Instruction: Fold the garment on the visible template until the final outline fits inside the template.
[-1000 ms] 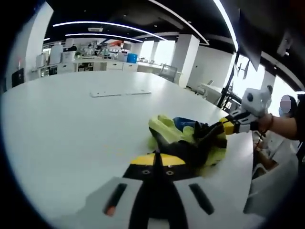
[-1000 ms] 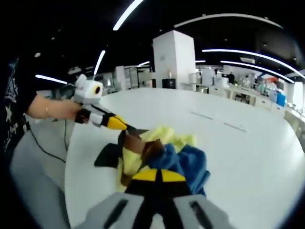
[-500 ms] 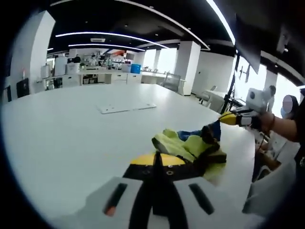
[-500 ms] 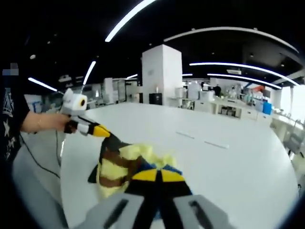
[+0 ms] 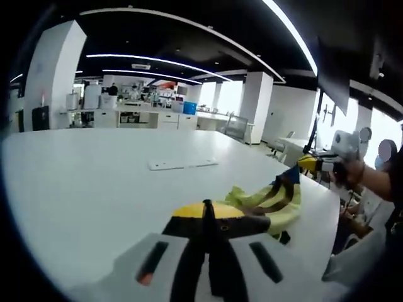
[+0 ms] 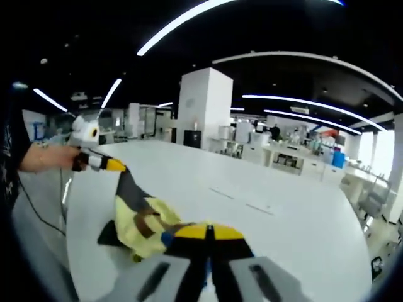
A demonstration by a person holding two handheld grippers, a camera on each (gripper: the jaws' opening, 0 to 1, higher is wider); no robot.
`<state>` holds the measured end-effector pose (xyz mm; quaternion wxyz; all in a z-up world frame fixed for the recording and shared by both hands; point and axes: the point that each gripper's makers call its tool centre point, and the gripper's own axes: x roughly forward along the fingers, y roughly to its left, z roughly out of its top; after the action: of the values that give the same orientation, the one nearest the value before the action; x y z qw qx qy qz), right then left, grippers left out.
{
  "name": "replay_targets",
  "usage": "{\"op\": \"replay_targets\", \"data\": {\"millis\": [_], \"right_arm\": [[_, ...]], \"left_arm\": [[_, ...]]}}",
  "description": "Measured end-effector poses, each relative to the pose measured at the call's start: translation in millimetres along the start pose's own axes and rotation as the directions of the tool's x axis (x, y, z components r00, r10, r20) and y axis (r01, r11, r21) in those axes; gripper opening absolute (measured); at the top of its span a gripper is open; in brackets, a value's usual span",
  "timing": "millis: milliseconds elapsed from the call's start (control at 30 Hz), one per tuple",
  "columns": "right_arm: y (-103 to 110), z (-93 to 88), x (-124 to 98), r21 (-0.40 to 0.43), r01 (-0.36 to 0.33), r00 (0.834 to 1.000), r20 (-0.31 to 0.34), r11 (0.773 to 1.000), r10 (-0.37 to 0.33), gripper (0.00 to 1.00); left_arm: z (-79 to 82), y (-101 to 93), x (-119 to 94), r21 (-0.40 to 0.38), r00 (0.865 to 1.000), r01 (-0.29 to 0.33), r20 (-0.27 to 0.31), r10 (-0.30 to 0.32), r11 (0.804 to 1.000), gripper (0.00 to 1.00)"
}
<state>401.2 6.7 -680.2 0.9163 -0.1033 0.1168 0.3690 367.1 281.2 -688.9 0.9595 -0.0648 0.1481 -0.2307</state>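
Note:
A yellow garment with black and brown stripes and a bit of blue (image 5: 272,202) hangs stretched between my two grippers, lifted off the white table (image 5: 94,182). My left gripper (image 5: 204,214) is shut on one end of it. My right gripper (image 5: 307,163), held by a hand at the right, pinches the other, dark corner. In the right gripper view the garment (image 6: 141,220) sags from the left gripper (image 6: 113,166) down to my right gripper (image 6: 208,234), which is shut on the cloth. The flat pale template (image 5: 184,164) lies farther out on the table, and shows as faint lines (image 6: 242,202).
The table's rim (image 5: 327,214) runs close by on the person's side, with a chair beyond it. A cable (image 6: 38,211) hangs from the person's arm. White columns (image 6: 203,107) and counters with lab gear (image 5: 145,116) stand far behind.
Both grippers rose and drew apart, so the crumpled garment left the table and pulled out into a hanging band. The blue part is now mostly hidden.

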Motion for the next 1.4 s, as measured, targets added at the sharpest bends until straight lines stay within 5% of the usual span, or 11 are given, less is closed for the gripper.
{"op": "replay_targets", "data": {"millis": [167, 367, 600, 1100, 1233, 1400], "right_arm": [[-21, 5.4, 7, 0.002, 0.054, 0.999, 0.002, 0.999, -0.054, 0.0], [-52, 9.7, 24, 0.103, 0.128, 0.991, 0.032, 0.986, -0.132, 0.0], [-73, -0.7, 54, 0.151, 0.16, 0.987, -0.004, 0.976, -0.161, 0.0], [-117, -32.4, 111, 0.276, 0.253, 0.967, -0.056, 0.927, -0.247, 0.0], [-119, -45.1, 123, 0.306, 0.254, 0.967, -0.078, 0.918, -0.241, 0.0], [-114, -67.9, 137, 0.305, 0.242, 0.968, -0.138, 0.921, -0.209, 0.0]], "left_arm": [[19.2, 5.5, 6, -0.036, 0.997, 0.0, 0.076, 0.003, 0.999, 0.0], [25.2, 25.3, 25, -0.101, 0.992, -0.037, 0.116, 0.049, 0.994, 0.0], [23.6, 50.7, 57, -0.159, 0.988, -0.076, 0.122, 0.095, 0.984, 0.0], [-3.7, 92.6, 120, -0.12, 0.983, -0.177, 0.02, 0.181, 0.977, 0.0], [-11.1, 102.7, 135, -0.179, 0.982, -0.187, 0.002, 0.19, 0.966, 0.0], [-40.2, 108.5, 146, -0.109, 0.964, -0.252, -0.113, 0.24, 0.961, 0.0]]}}
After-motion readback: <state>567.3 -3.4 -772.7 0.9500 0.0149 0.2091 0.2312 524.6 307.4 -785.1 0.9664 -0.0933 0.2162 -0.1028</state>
